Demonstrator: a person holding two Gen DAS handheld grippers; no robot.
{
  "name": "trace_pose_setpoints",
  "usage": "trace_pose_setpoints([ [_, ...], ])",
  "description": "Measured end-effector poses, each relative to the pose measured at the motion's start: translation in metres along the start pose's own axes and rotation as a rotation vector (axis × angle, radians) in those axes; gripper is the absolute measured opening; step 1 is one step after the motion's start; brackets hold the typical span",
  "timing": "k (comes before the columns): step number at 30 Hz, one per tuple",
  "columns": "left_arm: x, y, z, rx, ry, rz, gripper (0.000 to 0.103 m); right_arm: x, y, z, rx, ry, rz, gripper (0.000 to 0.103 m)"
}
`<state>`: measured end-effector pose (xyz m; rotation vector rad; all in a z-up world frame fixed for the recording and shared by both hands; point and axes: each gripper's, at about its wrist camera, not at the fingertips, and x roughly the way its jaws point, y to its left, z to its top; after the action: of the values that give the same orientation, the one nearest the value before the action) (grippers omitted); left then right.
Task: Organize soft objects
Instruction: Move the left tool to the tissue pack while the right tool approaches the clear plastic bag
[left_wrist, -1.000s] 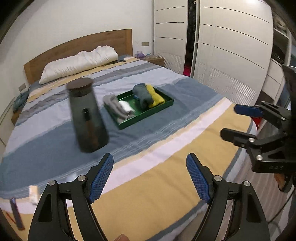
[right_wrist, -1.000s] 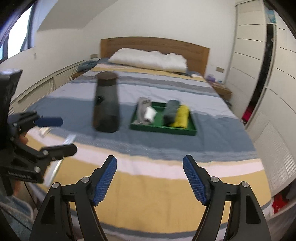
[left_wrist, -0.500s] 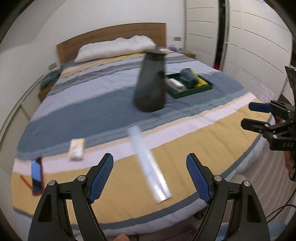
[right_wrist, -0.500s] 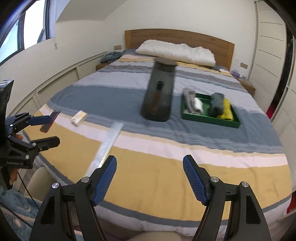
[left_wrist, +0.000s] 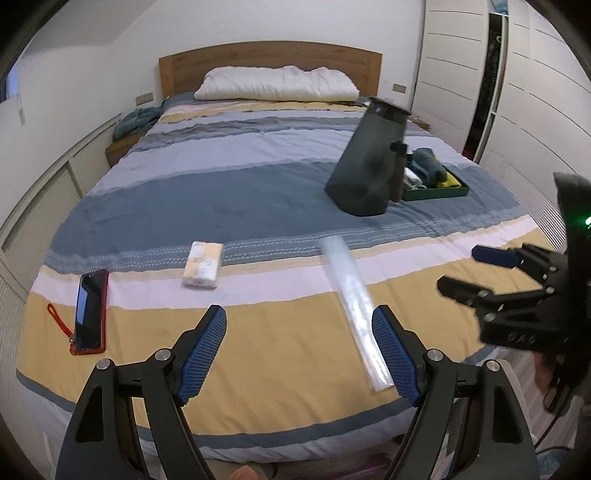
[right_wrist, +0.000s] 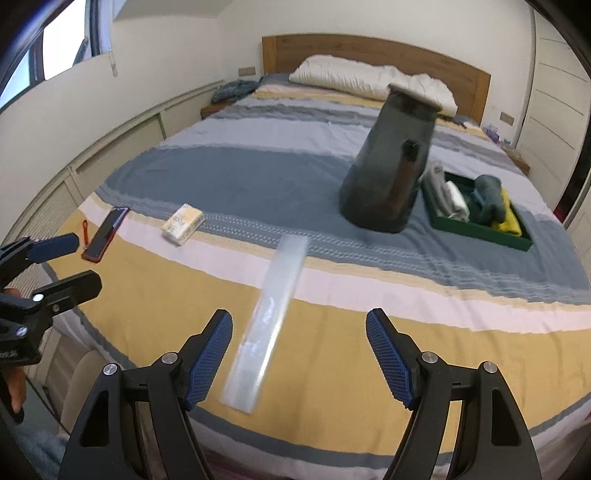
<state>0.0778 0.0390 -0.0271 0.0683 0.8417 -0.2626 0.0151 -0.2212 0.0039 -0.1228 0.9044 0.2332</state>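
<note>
— Rolled socks and cloths (right_wrist: 469, 199) sit packed in the green tray (right_wrist: 484, 230), which lies on the blue stripe of the striped bedspread (right_wrist: 258, 177), off to the right side of the bed. Grey and white rolls are at one end, a dark blue-grey one and a yellow one at the other.

— And the grippers?

— Both are empty, with their jaws wide apart. The left gripper (left_wrist: 299, 354) hovers over the yellow stripe at the foot of the bed; the right gripper (right_wrist: 299, 358) hovers there too, just to its right (each shows at the edge of the other's view).

— What lies between them and the tray?

— A long clear plastic sleeve (right_wrist: 269, 321) lies flat across the yellow and pale stripes, beneath the right gripper's jaws and untouched. A tall dark canister (right_wrist: 388, 162) stands just beside the tray, between it and the sleeve.

— Anything else on the cover?

— A small pale packet (left_wrist: 203, 264) and, further left, a phone in a red case (left_wrist: 88, 312). A white pillow (left_wrist: 277, 83) rests against the wooden headboard (left_wrist: 269, 59).
</note>
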Motion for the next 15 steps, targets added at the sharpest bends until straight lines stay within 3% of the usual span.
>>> trace_pose_setpoints([
  [7,0.032,0.032,0.004,-0.036,0.042,0.015,0.076,0.072,0.033,0.02,-0.003,0.073,-0.001,0.075],
  [15,0.074,0.065,0.011,-0.07,0.092,0.067,0.076,0.136,0.039,0.03,0.036,0.134,-0.016,0.076],
])
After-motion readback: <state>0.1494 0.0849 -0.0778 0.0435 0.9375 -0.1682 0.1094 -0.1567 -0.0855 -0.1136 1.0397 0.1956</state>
